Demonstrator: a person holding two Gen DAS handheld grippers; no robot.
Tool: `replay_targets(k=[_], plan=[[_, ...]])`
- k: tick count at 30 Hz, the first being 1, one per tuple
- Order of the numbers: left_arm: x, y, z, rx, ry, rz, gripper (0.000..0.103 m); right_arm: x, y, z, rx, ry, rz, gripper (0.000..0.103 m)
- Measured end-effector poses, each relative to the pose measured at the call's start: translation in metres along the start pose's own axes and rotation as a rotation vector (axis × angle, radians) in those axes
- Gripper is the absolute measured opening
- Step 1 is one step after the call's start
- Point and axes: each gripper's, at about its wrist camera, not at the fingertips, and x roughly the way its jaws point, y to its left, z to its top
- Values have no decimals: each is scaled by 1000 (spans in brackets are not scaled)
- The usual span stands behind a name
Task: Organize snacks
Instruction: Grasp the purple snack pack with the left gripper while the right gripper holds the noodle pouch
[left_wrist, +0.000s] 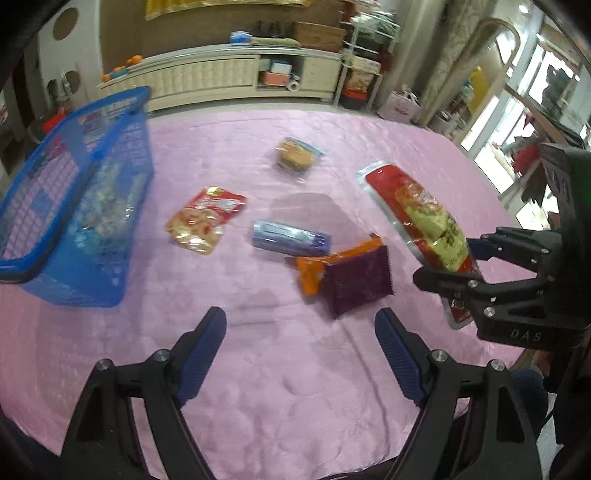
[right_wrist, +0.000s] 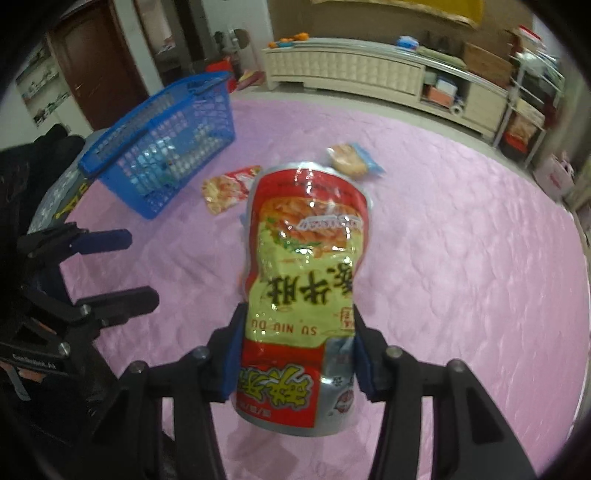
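Right gripper (right_wrist: 295, 354) was clamped on the lower part of a red-and-yellow snack pouch (right_wrist: 303, 266), held clear above the pink tablecloth (right_wrist: 461, 277), while the left gripper (left_wrist: 301, 332) stood apart and empty, with the blue basket (left_wrist: 74, 206) at far left.

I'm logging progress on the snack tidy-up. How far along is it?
Done: the blue basket already holds some packets. In hand: the right gripper grips the big red-and-yellow pouch, lifted off the pink cloth; the left gripper is open and empty. Left: the small red packet, blue roll, orange-and-purple packets and clear-wrapped pastry.
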Motion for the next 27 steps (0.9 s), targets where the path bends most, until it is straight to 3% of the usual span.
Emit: replay_targets(k=[6,14,27], plan=[[33,-26,1,51,60,-13,81,9,-22,-15,92,-2,-15,54],[80,-40,13,-13,131,-31,81,7,-46,-28,156,-21,-45,55],[121,-72,32,-24,166,102,81,11,-82,-43,280,-51,-29,56]])
